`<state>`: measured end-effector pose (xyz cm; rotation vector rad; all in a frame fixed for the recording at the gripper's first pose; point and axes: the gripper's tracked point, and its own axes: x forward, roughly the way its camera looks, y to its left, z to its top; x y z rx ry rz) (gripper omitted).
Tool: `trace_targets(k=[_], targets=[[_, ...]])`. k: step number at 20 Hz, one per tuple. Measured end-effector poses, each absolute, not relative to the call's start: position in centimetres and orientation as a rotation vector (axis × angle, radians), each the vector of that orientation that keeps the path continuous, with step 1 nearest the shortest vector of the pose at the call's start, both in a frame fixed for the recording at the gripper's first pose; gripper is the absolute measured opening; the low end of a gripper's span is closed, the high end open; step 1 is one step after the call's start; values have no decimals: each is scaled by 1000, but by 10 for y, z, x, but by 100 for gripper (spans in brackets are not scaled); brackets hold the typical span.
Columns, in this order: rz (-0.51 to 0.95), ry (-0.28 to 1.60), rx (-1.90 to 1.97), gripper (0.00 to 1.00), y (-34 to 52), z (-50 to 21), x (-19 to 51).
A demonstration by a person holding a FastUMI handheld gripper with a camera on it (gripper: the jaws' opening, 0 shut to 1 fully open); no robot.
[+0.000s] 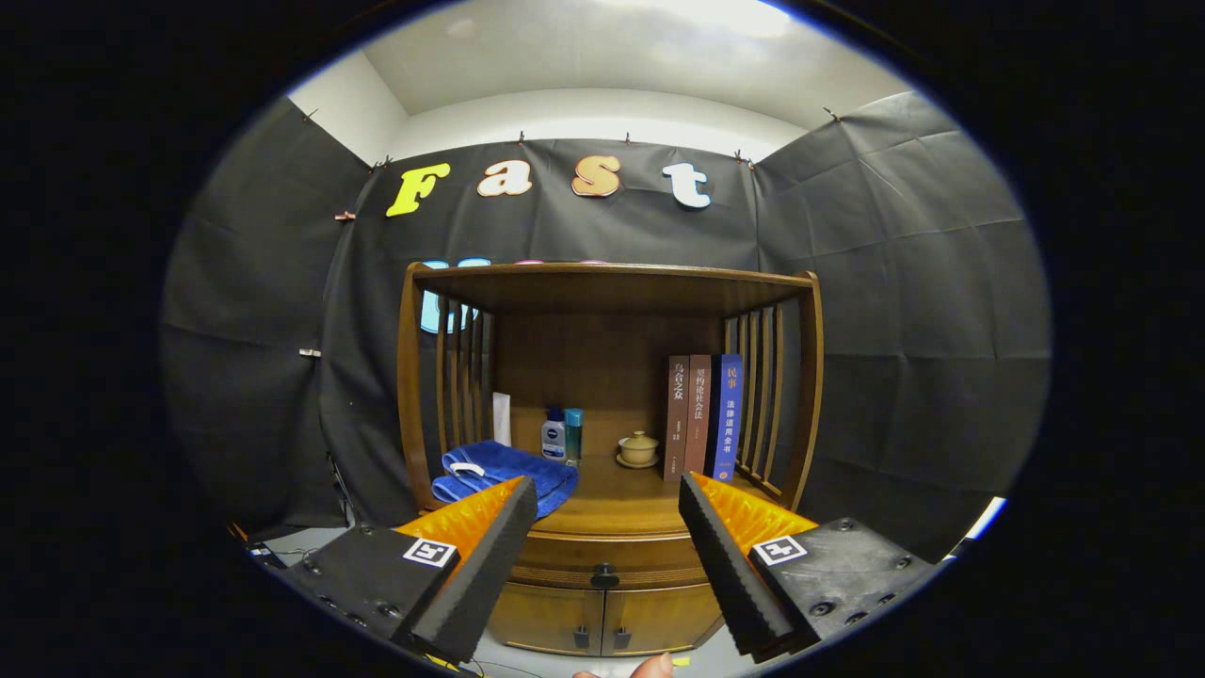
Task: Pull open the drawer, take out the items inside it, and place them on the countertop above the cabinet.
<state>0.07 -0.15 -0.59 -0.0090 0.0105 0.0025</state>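
Jaws of gripper [607, 499] apart, clear gap before drawer [602, 557] knob [604, 572].

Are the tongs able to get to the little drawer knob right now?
Probably yes. The tongs are open, and the drawer knob sits straight ahead between them on the shut drawer, with nothing in front of it.
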Motion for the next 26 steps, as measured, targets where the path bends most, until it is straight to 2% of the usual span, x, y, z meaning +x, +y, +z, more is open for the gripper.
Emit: trace_targets(k=[19, 22, 26], targets=[[24, -39, 12, 98, 0, -3, 14], [-12, -42, 11, 98, -11, -34, 42], [-37, 46, -14, 98, -17, -111, 84]])
